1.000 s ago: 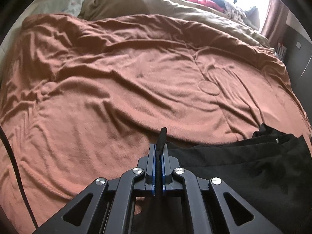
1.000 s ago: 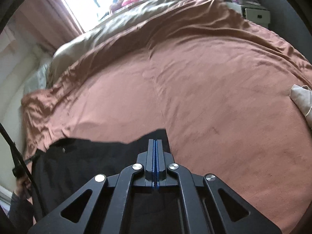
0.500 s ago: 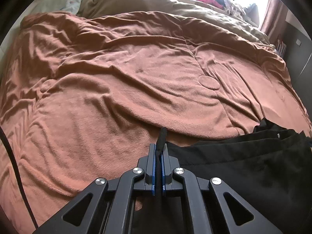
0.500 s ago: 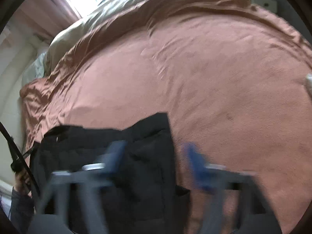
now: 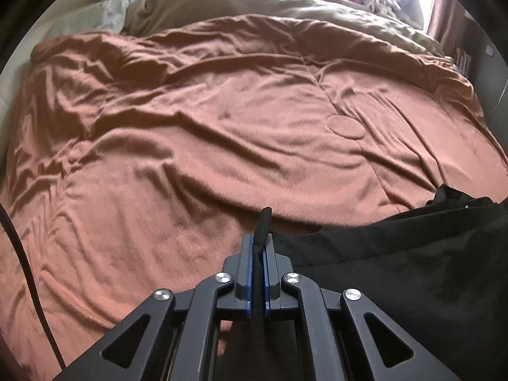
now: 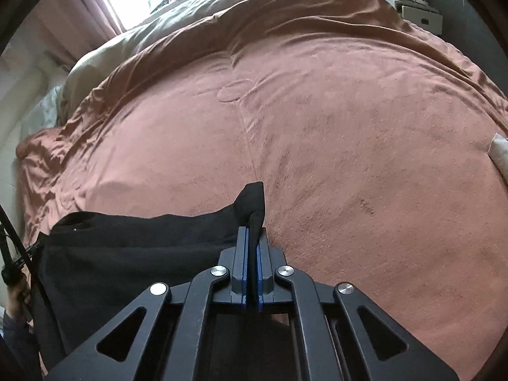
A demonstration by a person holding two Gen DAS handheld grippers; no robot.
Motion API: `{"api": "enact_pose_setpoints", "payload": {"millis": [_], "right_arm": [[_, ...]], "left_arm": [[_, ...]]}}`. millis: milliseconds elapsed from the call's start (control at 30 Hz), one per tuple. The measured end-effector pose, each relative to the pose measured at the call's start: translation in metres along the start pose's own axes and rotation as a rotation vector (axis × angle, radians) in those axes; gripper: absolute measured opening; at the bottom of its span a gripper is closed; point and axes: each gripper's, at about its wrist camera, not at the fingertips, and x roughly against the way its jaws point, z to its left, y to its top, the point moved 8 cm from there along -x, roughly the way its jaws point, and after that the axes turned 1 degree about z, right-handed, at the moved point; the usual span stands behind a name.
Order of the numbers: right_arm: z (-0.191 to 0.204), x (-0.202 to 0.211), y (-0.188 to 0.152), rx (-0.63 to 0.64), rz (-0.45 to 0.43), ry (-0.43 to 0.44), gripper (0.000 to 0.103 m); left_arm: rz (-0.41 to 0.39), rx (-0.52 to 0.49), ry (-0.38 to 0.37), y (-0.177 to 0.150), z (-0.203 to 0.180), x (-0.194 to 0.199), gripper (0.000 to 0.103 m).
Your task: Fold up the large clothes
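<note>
Left gripper (image 5: 257,247), angled steeply downward, clamps one corner of the black garment (image 5: 397,254), which spreads to its right over the rust-brown blanket (image 5: 222,127). Right gripper (image 6: 252,238), its jaws having just closed, pinches the opposite corner; the garment extends to its left.

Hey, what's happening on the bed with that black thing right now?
A person is working a black garment on the rust-brown blanket with two handheld grippers. The left gripper is clamped on one corner of the cloth, and the right gripper, whose jaws have just been closing, now pinches another corner, with a peak of fabric sticking up past its tips. The garment lies spread between them, not yet folded over.
</note>
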Motion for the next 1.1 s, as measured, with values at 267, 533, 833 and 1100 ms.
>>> {"api": "enact_pose_setpoints", "payload": {"millis": [267,533,833,1100], "right_arm": [[-0.003,0.054,-0.003,-0.019,-0.061,0.022,0.082],[0.01,0.124,-0.041,-0.003,-0.125,-0.01,0.087],[0.053,0.2,-0.094,0.065,-0.145,0.022,0.086],[0.096,0.251,-0.135,0.126,-0.151,0.07,0.086]], "left_arm": [[-0.091,0.109,-0.089,-0.001,0.017,0.052,0.074],[-0.086,0.112,-0.126,-0.044,0.024,0.116,0.074],[-0.08,0.126,-0.141,-0.112,0.026,0.181,0.074],[-0.073,0.18,-0.193,-0.166,0.022,0.218,0.074]]}}
